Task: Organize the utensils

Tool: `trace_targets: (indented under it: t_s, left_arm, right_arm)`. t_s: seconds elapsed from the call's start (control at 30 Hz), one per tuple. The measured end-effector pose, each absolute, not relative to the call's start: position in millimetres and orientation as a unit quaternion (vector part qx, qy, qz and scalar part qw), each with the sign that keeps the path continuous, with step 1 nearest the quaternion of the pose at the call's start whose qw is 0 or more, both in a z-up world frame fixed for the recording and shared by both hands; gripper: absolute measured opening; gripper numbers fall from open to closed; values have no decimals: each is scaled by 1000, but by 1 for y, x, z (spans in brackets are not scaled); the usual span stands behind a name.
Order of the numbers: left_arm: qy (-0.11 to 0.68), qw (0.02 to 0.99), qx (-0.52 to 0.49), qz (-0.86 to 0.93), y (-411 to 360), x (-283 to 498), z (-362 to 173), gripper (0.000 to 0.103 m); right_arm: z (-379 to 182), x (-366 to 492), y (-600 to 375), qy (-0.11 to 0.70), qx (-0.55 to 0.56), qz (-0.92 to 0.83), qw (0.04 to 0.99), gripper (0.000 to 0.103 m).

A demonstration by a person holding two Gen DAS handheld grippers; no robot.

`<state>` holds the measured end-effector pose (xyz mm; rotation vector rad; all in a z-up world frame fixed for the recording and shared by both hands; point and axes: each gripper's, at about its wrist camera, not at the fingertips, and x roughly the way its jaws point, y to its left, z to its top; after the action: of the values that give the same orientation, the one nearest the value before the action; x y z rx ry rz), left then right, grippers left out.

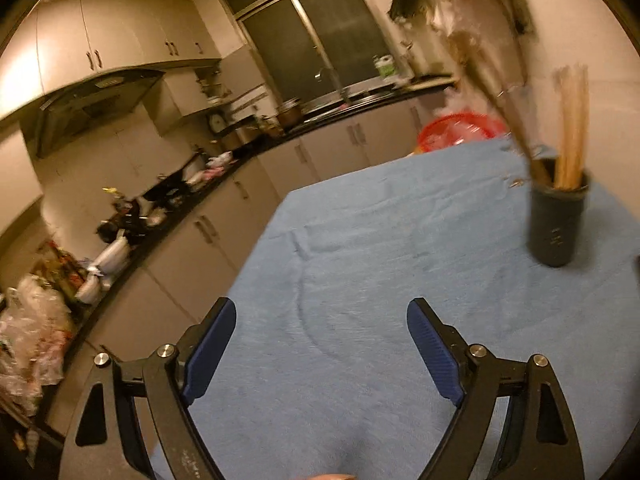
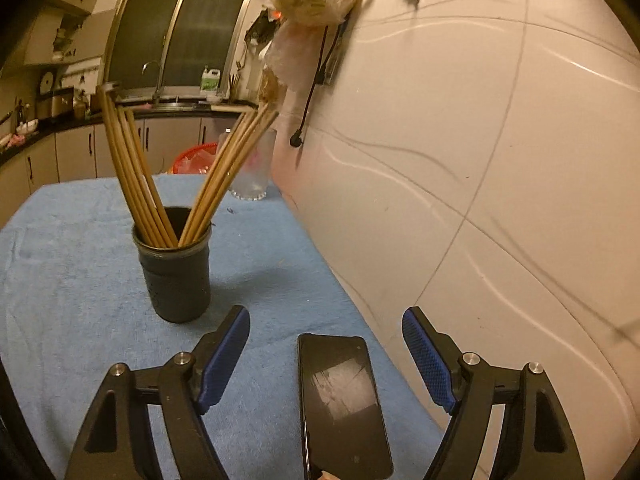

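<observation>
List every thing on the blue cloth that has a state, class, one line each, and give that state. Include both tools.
Dark cup: upright on the blue cloth.
Chopsticks: standing in the cup, leaning out in two bunches.
Clear glass: upright near the wall, apparently empty.
Phone: flat, screen dark.
Left tool: open, empty.
Right tool: open, above the phone, pads not touching it.

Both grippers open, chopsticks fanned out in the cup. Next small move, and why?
Probably ease the right gripper forward and left toward the chopsticks in the dark cup. They splay in two bunches, both grippers are open and empty, and the cup is nearer the right one. A phone lies under its jaws, so stay above it. The left gripper sits farther off.
</observation>
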<state>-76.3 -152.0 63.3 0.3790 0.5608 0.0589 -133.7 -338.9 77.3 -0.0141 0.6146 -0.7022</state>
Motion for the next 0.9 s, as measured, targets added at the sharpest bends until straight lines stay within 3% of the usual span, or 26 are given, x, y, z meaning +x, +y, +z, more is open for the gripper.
trace_targets:
  t_s: [0.23, 0.9]
  left_arm:
    - [279, 948, 137, -66, -142, -103, 82, 92]
    - [263, 955, 101, -96, -137, -108, 86, 93]
  right_arm:
    - [105, -174, -321, 235, 18, -335, 912, 84]
    - [103, -183, -305, 210, 23, -303, 929, 84]
